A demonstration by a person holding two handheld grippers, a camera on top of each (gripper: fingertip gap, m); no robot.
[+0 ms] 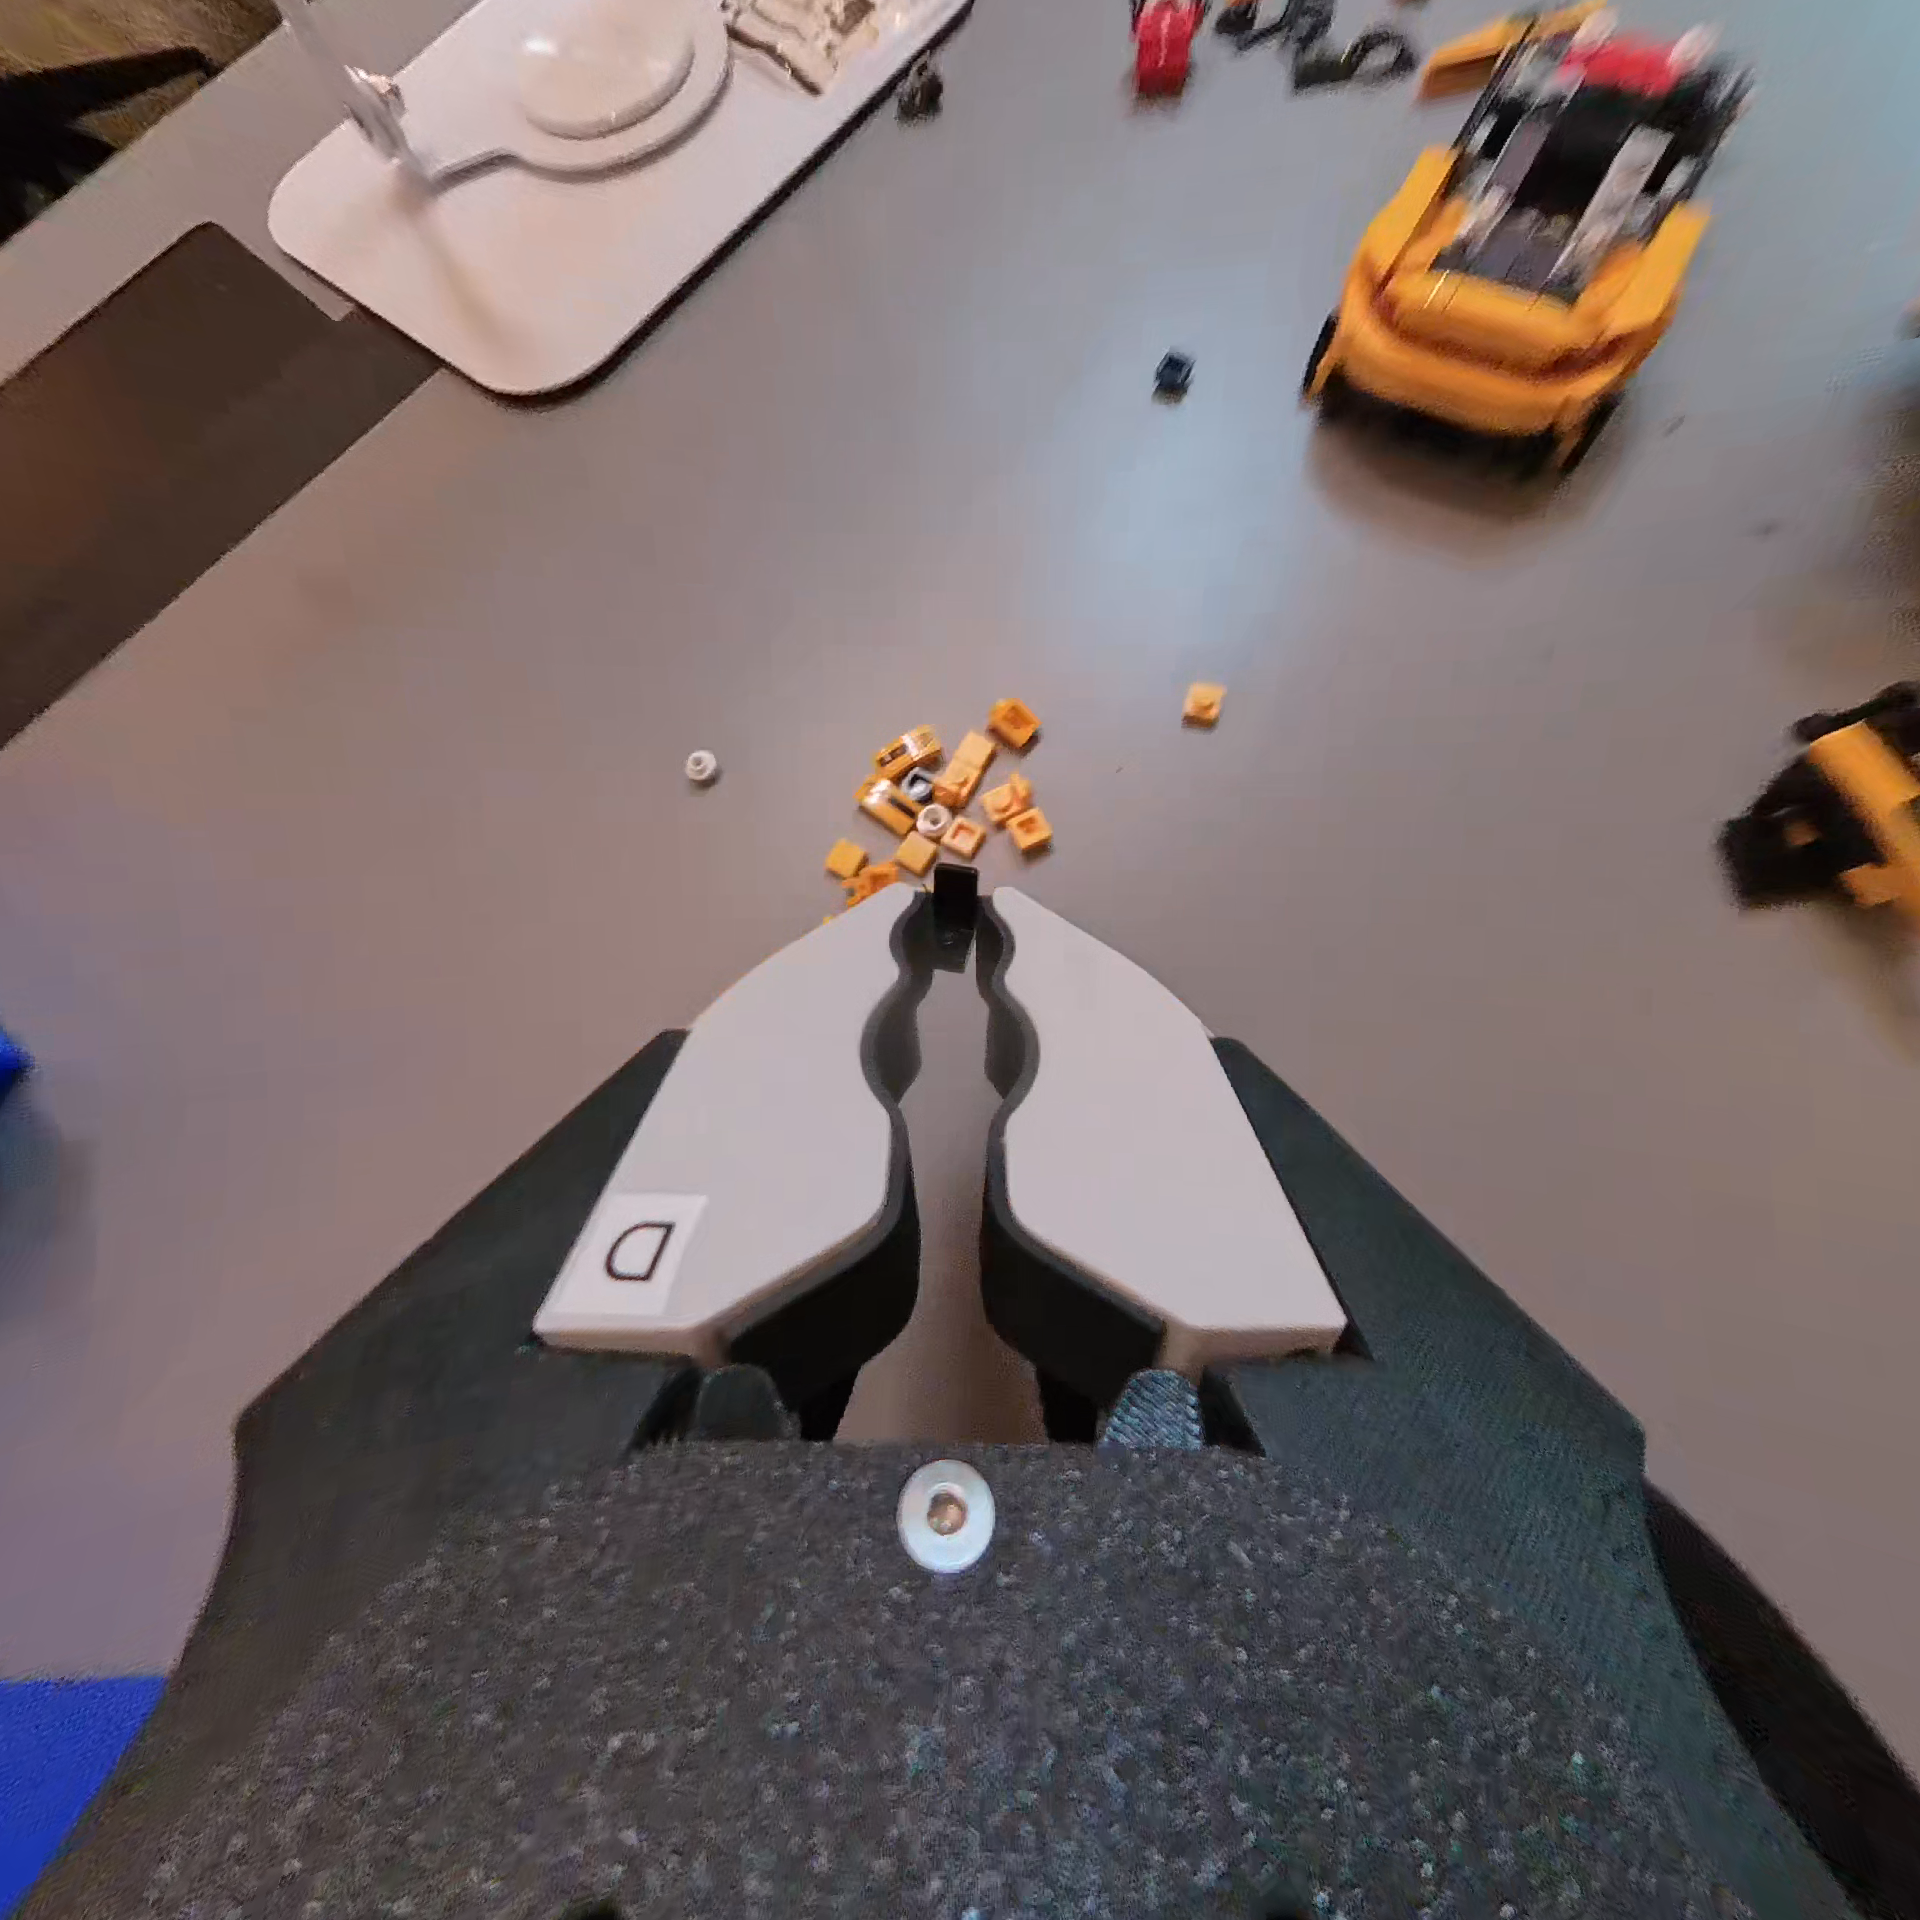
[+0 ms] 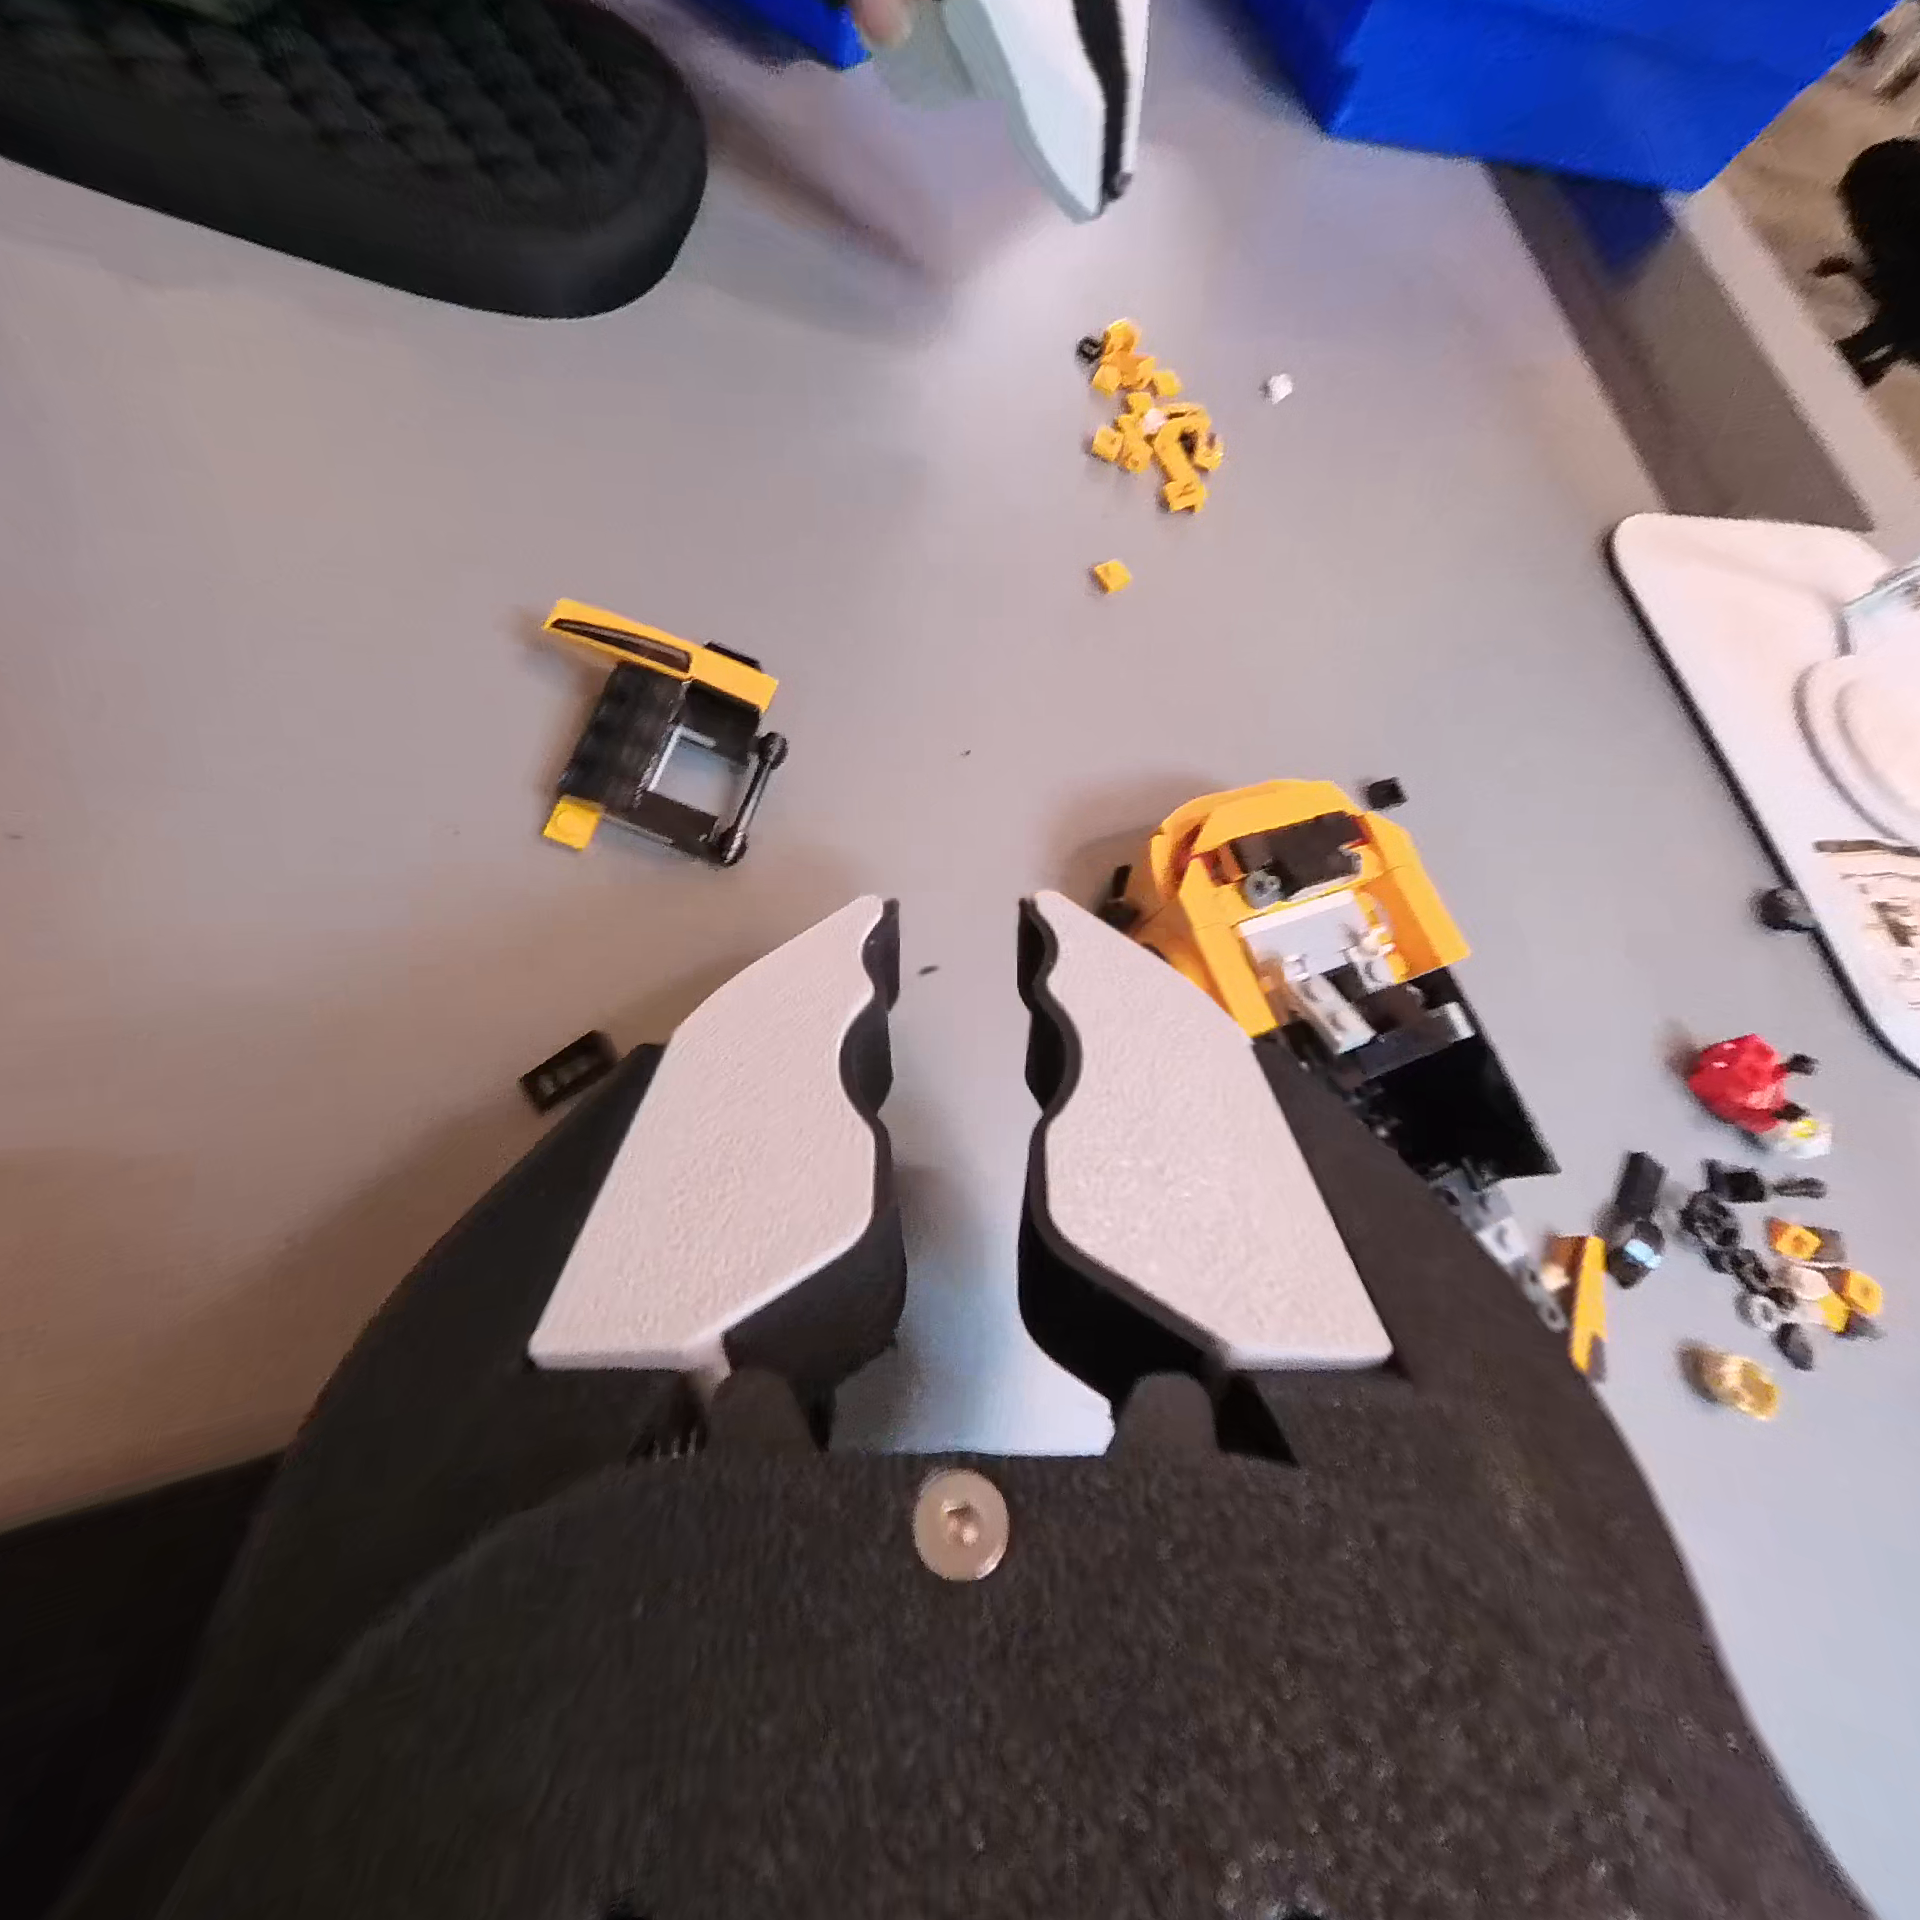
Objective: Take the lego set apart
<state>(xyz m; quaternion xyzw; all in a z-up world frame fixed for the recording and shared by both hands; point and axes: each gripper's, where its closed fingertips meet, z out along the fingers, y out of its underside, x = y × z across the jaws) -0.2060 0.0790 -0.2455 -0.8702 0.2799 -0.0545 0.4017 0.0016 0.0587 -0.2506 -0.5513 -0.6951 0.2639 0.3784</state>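
A yellow and black lego car [image 1: 1517, 260] stands partly stripped at the upper right of the left wrist view; it also lies just right of my right fingers in the right wrist view [image 2: 1299, 914]. My left gripper [image 1: 954, 920] is shut on a small black lego piece [image 1: 954, 904] and holds it over a pile of small yellow pieces [image 1: 945, 800]. My right gripper [image 2: 958, 925] is open and empty above the grey table. A detached yellow and black roof section [image 2: 665, 732] lies to its left. The yellow pile [image 2: 1153, 421] lies farther ahead.
A white stand base [image 1: 499, 197] sits at the upper left and shows at the right edge of the right wrist view [image 2: 1745, 675]. Loose black, red and yellow parts [image 2: 1756, 1226] lie at the right. A black padded object [image 2: 343, 156] and blue bins [image 2: 1558, 73] are at the back. My hands' fingertips stand some 20 cm from each other. My right tips are about 40 cm from the white stand base [image 1: 499, 197], my left tips only 30 cm. Seen from the right wrist view [image 2: 1808, 630] as well.
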